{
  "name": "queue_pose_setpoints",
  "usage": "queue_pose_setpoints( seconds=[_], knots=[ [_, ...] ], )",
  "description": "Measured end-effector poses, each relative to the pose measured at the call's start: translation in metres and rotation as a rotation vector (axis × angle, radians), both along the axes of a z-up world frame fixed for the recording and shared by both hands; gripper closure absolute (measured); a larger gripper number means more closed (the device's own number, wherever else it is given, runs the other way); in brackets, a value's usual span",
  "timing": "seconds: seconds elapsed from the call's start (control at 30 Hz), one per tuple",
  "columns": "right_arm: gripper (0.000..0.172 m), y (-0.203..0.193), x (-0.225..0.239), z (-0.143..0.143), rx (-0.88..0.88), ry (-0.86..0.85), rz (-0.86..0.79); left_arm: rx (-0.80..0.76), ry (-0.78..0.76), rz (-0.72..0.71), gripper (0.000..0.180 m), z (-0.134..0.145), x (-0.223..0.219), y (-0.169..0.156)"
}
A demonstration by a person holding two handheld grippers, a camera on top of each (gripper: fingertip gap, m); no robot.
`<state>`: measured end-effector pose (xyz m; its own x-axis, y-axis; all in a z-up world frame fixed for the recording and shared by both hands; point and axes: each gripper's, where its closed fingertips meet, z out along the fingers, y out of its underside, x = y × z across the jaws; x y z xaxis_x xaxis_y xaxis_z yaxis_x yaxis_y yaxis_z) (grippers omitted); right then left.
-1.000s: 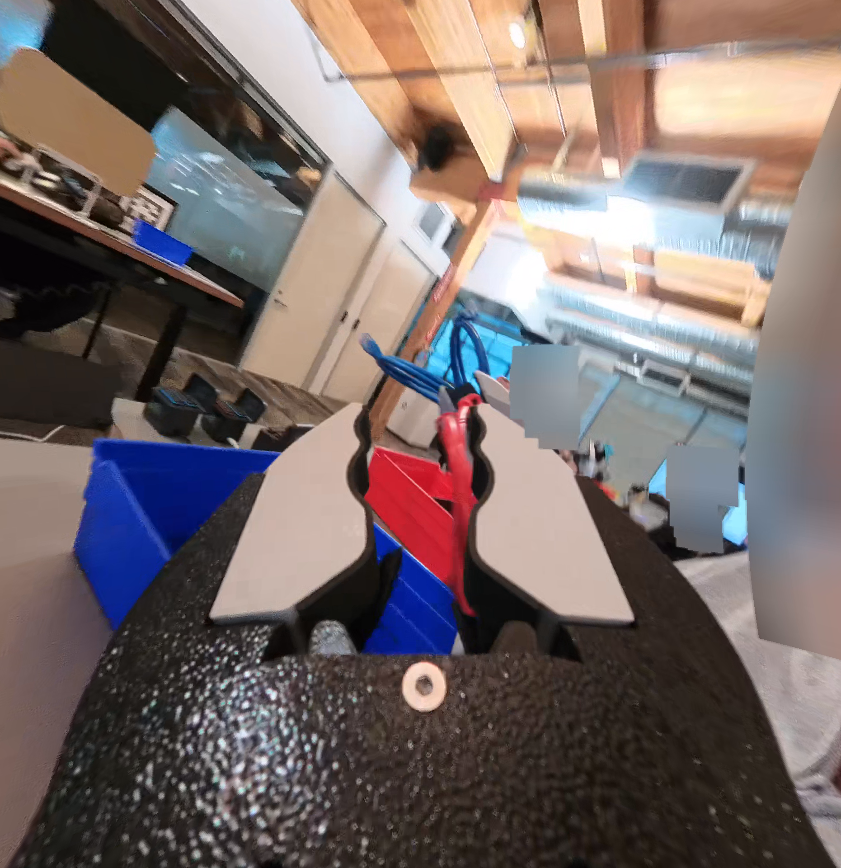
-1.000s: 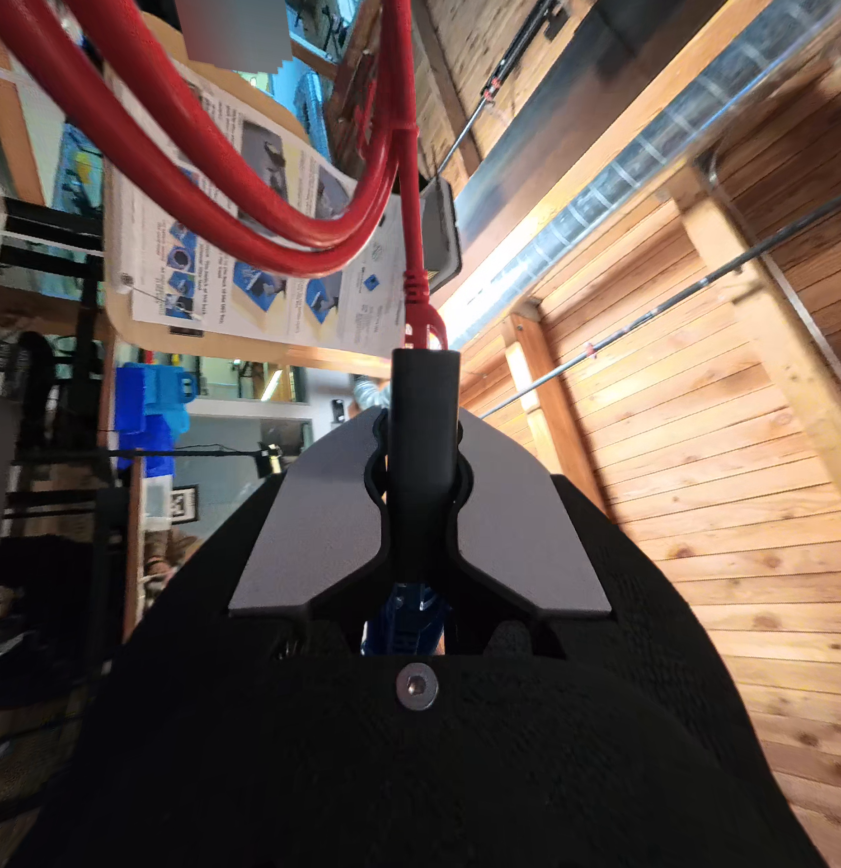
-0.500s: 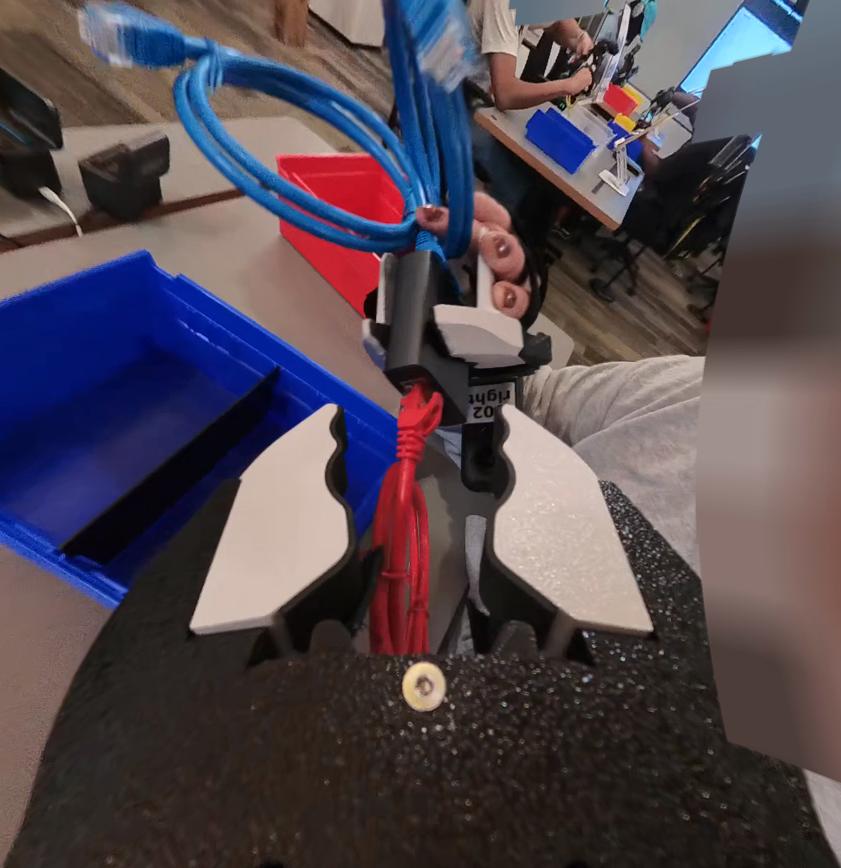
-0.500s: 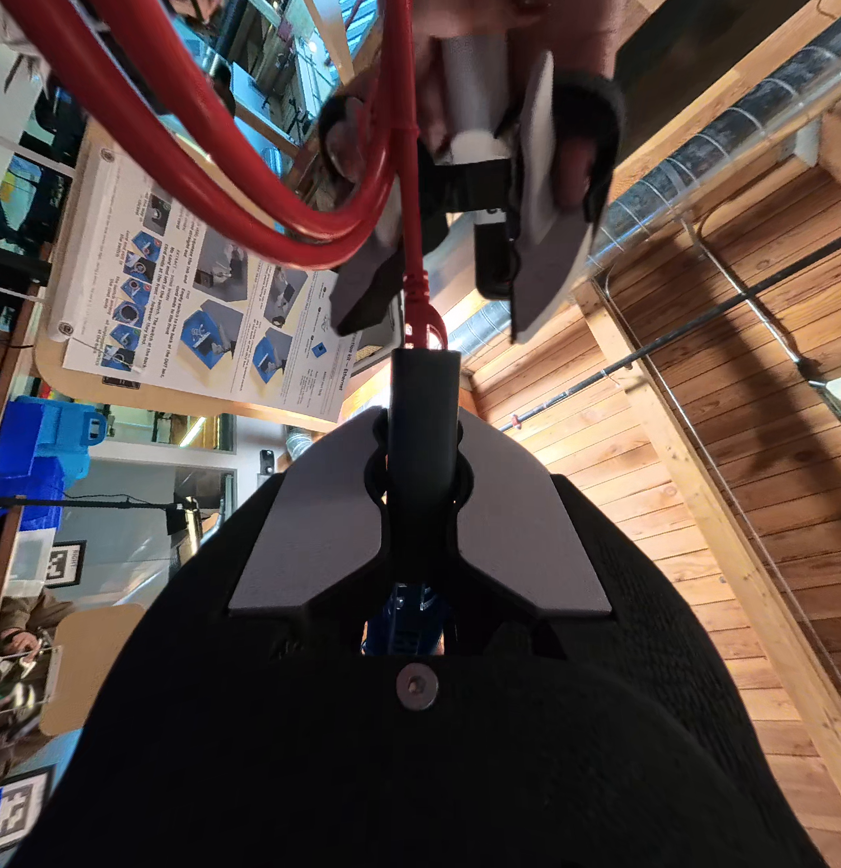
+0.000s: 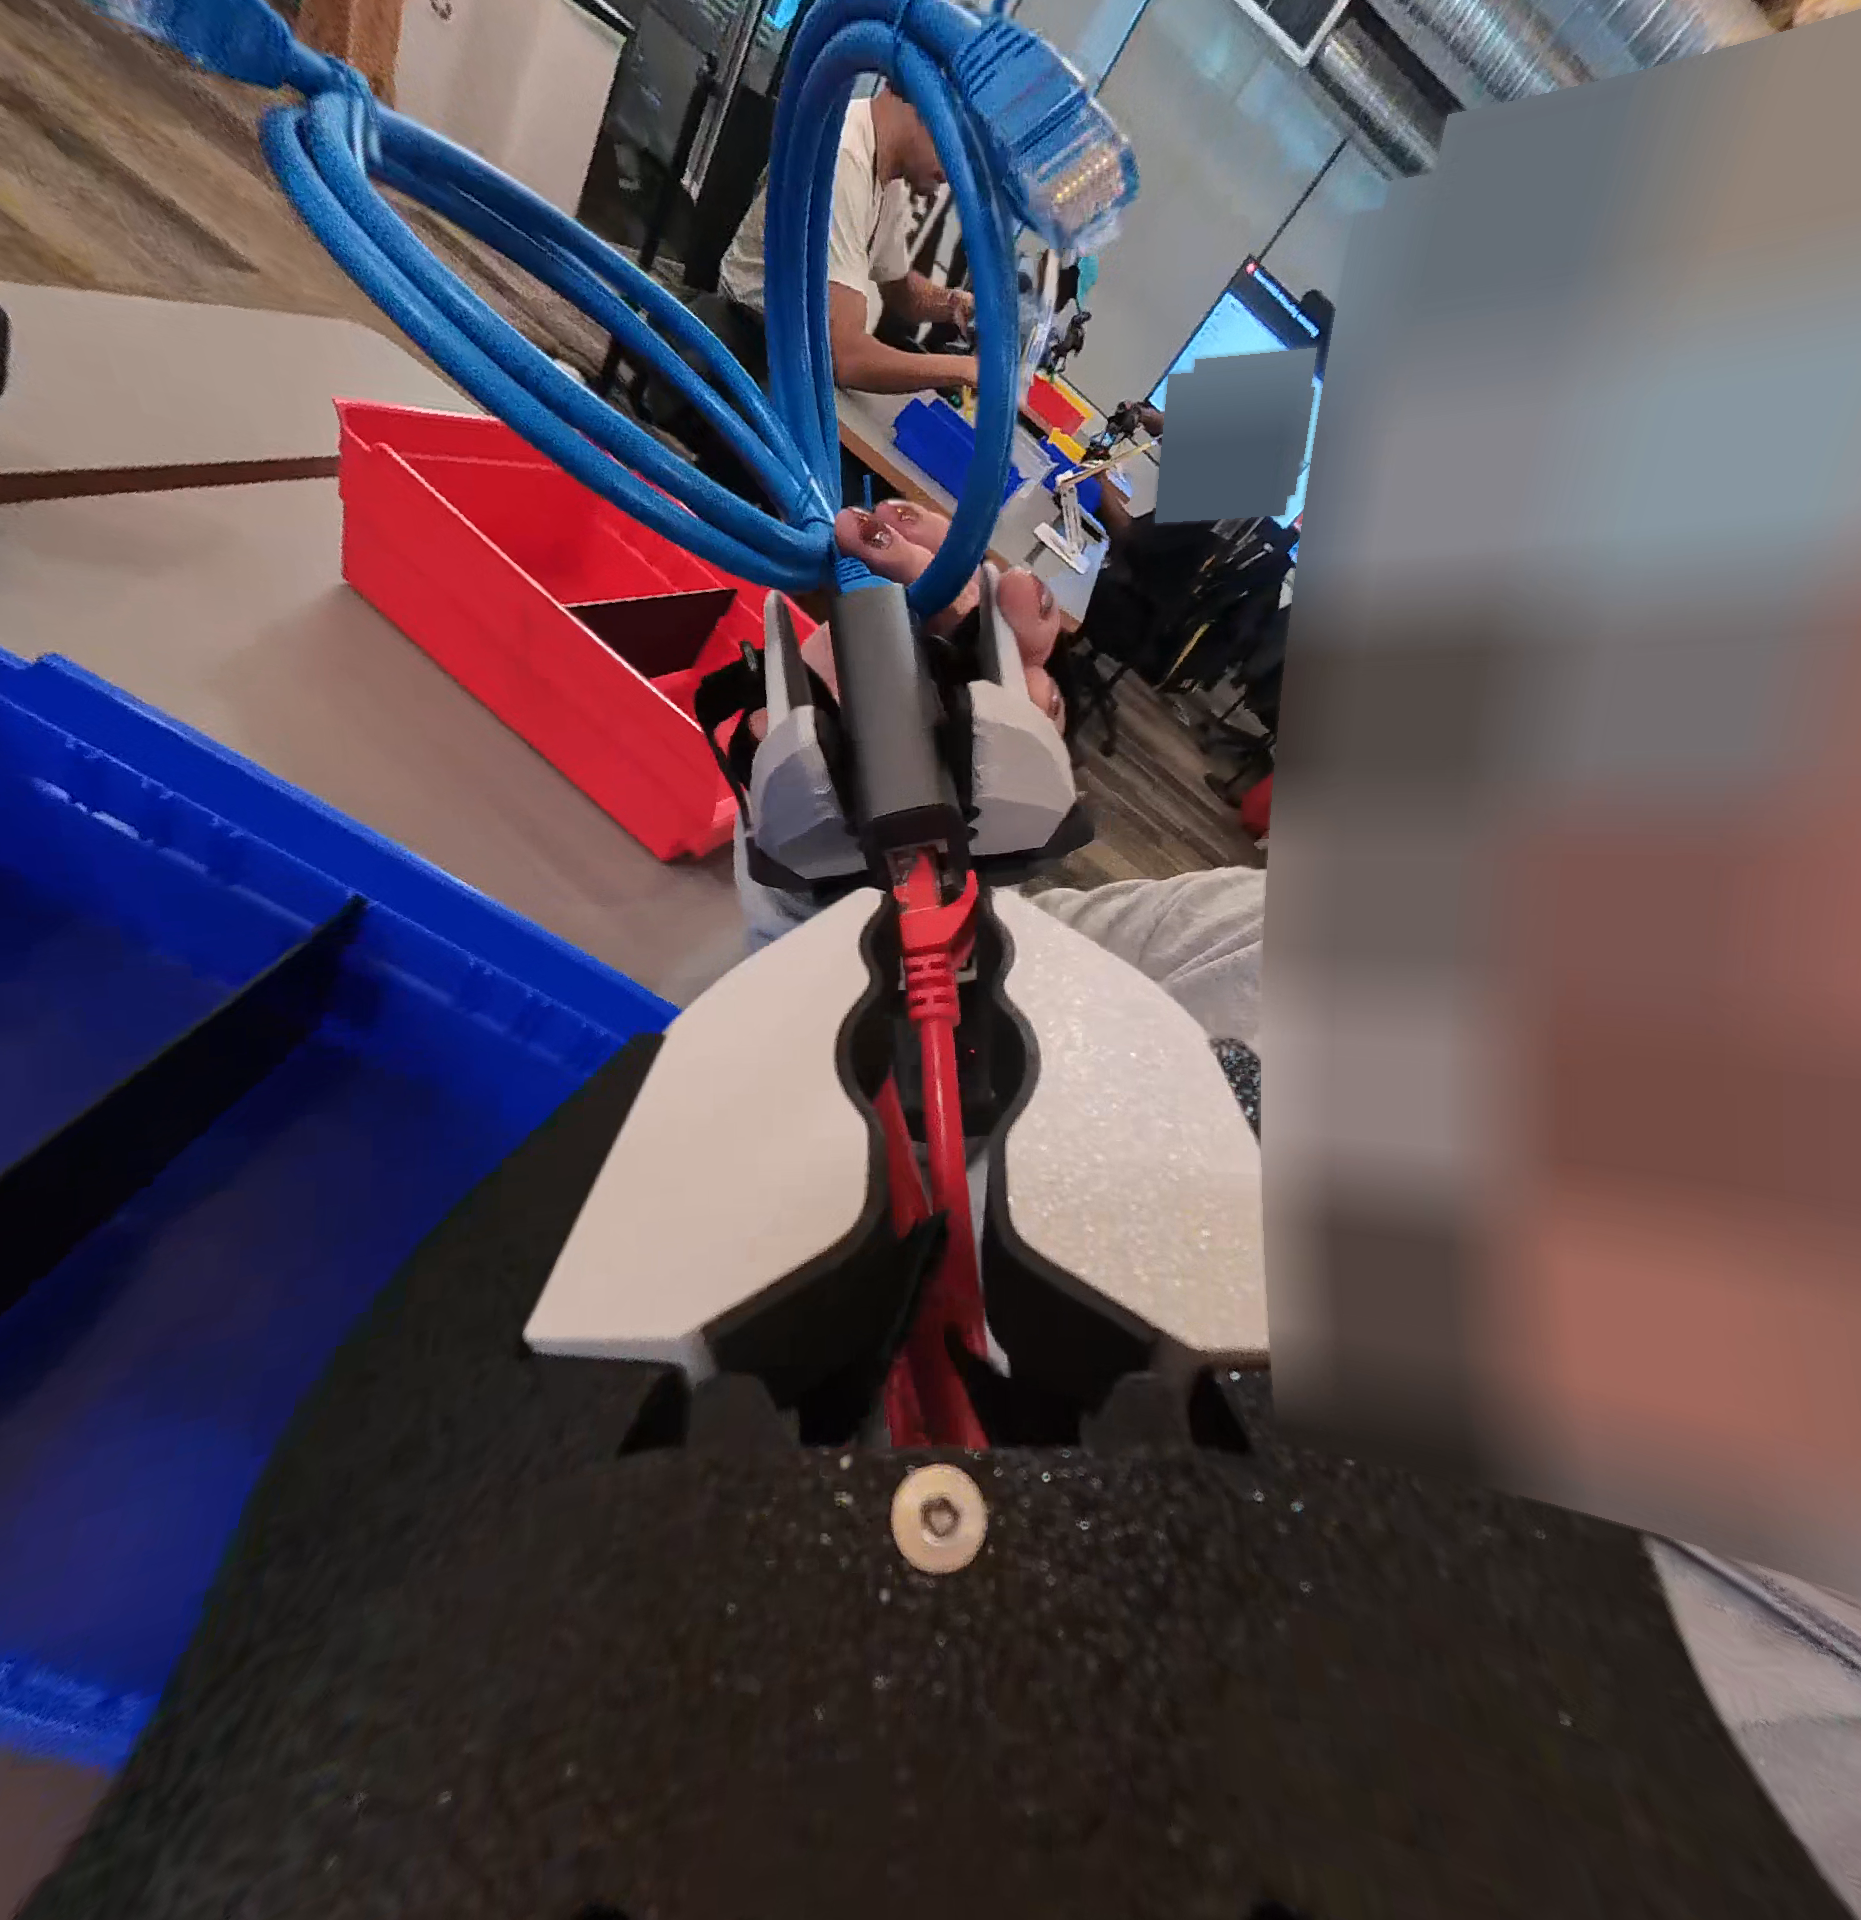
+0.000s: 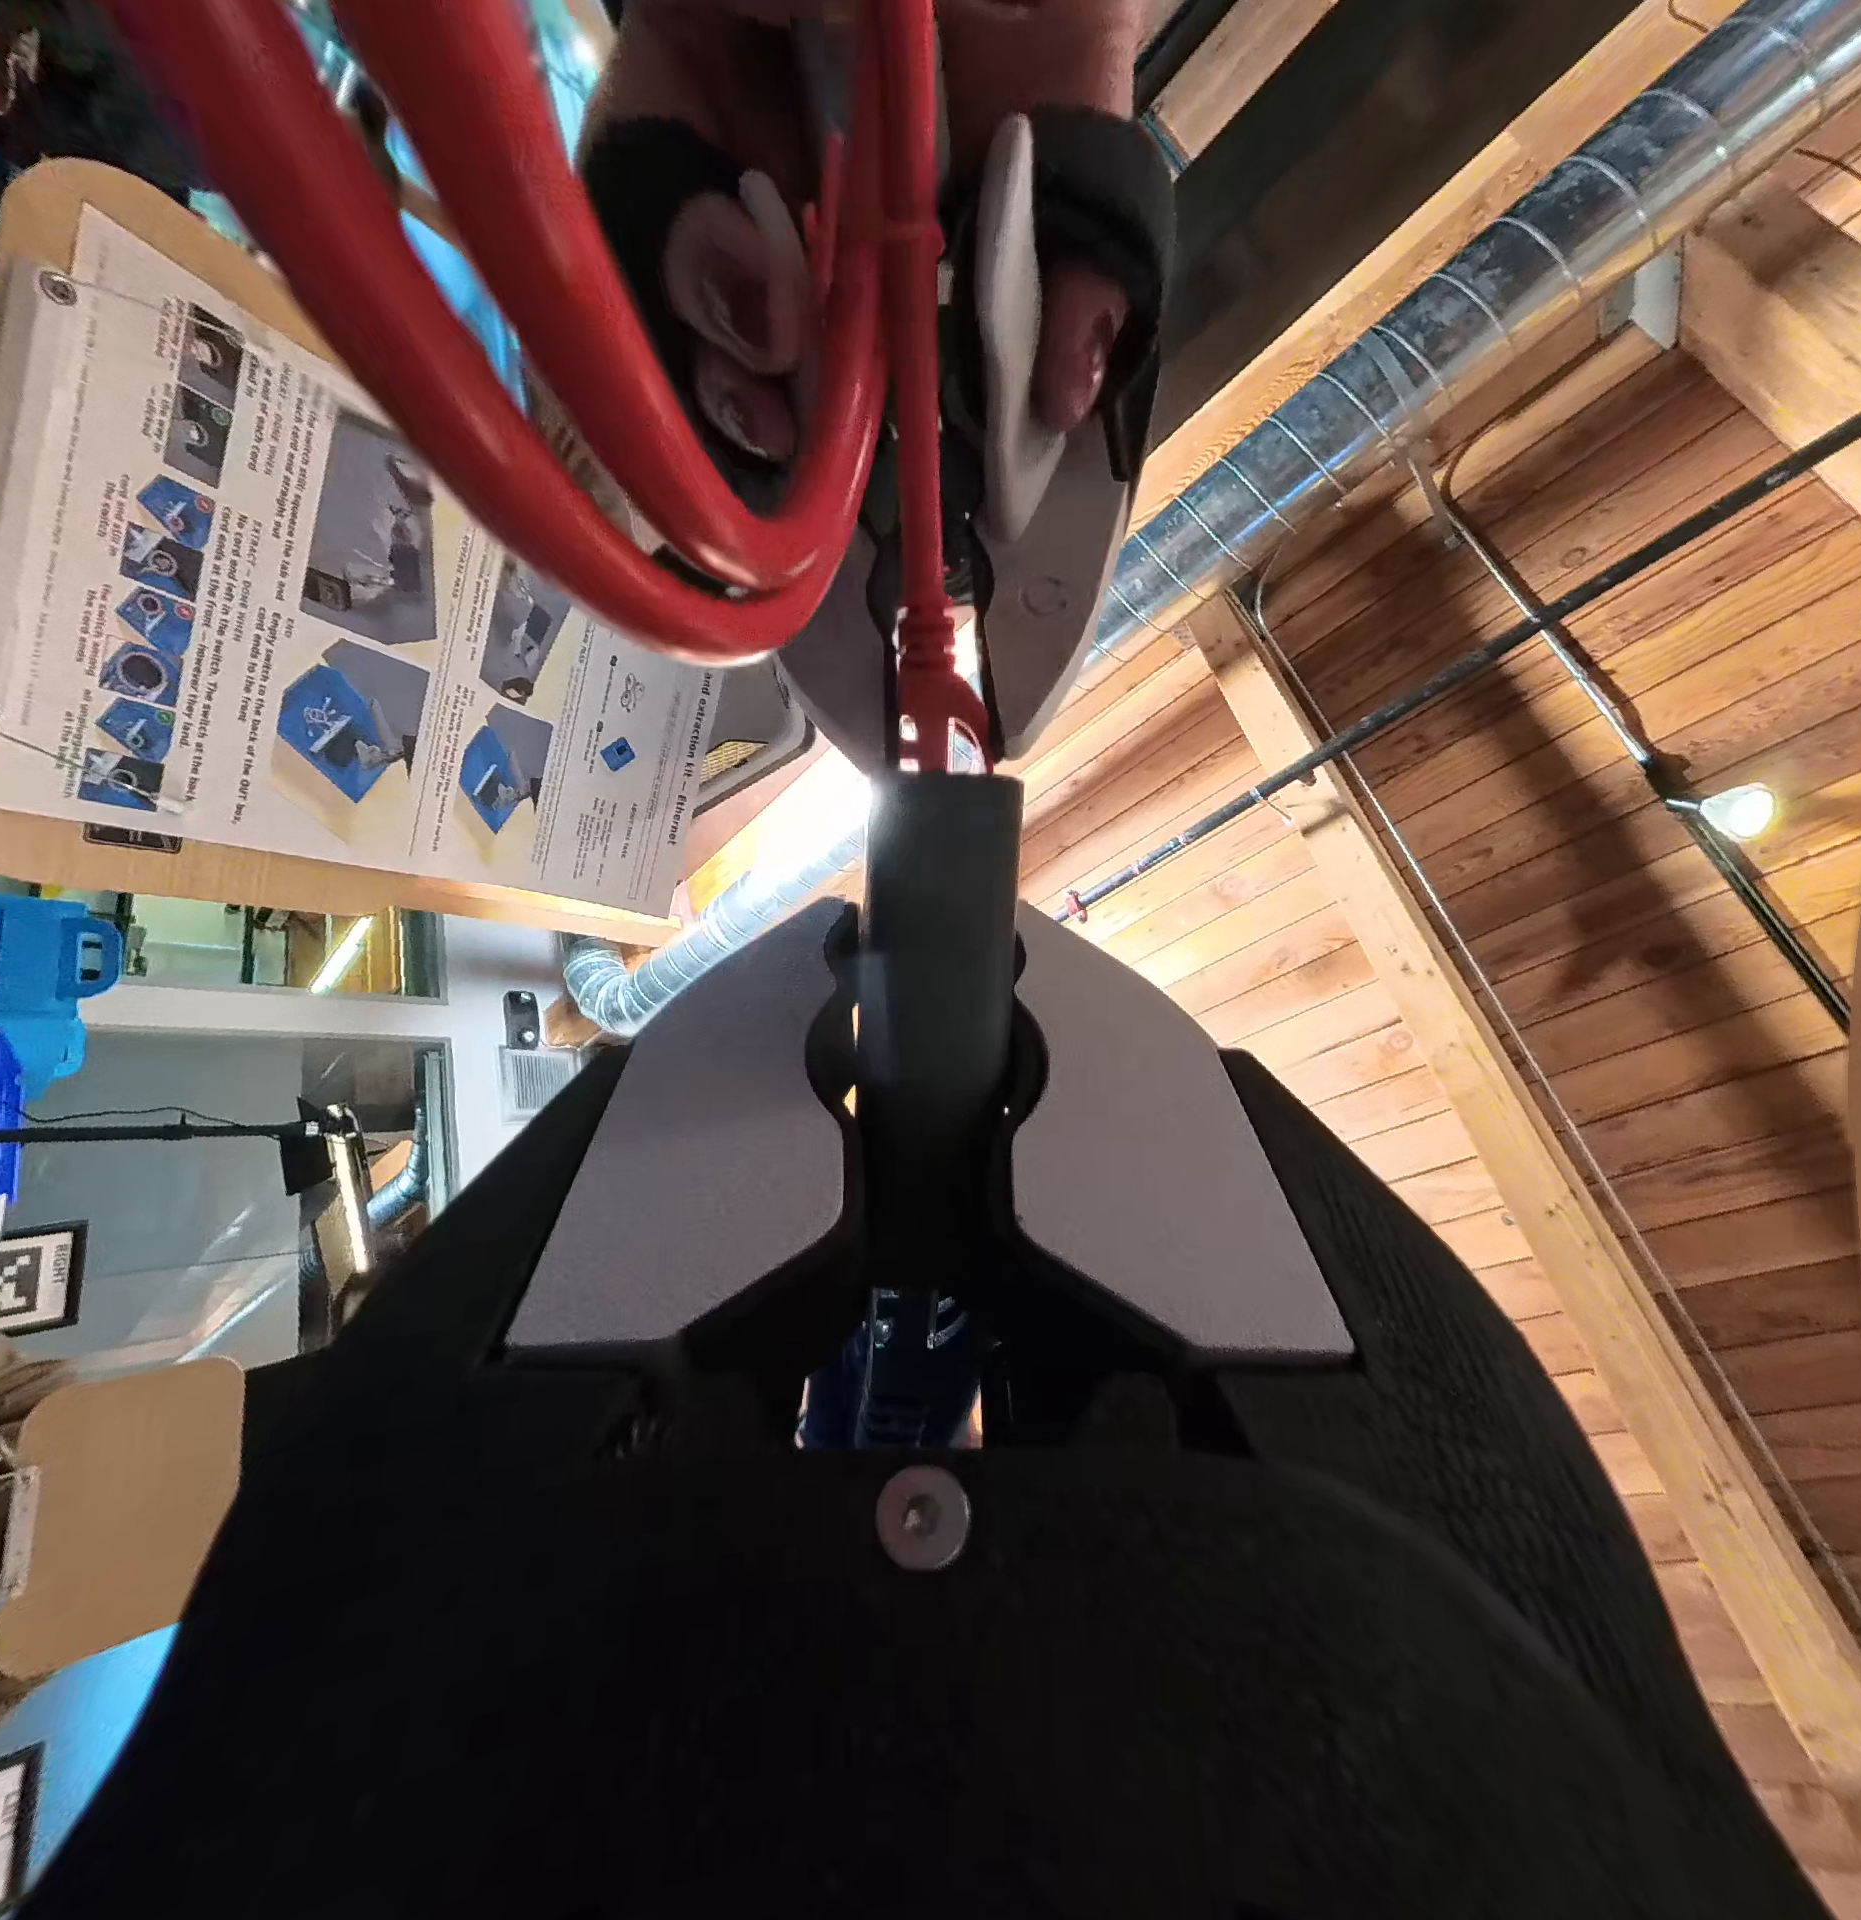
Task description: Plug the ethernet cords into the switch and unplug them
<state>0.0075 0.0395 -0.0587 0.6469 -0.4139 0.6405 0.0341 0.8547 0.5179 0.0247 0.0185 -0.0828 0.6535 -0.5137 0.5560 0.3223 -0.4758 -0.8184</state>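
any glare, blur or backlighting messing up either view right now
Left wrist view: evenly lit, sharp on the red plug, blue bin softly blurred at the edge. Right wrist view: backlit, glare beside the black switch, red cord loops blurred up close.

Left gripper (image 5: 931,935) raised nose to nose with the right gripper (image 5: 905,748), fingers (image 5: 760,1122) closed on the red cord's plug (image 5: 931,951), fingertips just short of the switch (image 5: 890,707). Right gripper (image 6: 936,966) tilted up toward the ceiling, fingers (image 6: 718,1122) clamped on the switch (image 6: 941,894) from both sides. Bare hand (image 5: 905,551) wrapped around the right gripper's handle behind the switch.
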Motion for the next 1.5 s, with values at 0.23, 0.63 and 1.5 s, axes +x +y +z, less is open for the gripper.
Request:
queue_pose_setpoints(
  seconds=[0.23,0.63,1.5],
  knots=[
    [0.134,0.007,-0.01,-0.005,-0.031,-0.085,-0.017,0.109,0.197,0.074,0.168,0.004,-0.009,0.004],
    [0.115,0.009,-0.013,-0.01,-0.189,-0.26,0.119,0.372,0.896,0.413,0.168,0.018,-0.038,0.015],
    [0.154,0.017,0.045,0.004,-0.895,-0.928,0.424,0.392,1.404,0.647,0.168,0.006,-0.083,0.007]
  ],
)
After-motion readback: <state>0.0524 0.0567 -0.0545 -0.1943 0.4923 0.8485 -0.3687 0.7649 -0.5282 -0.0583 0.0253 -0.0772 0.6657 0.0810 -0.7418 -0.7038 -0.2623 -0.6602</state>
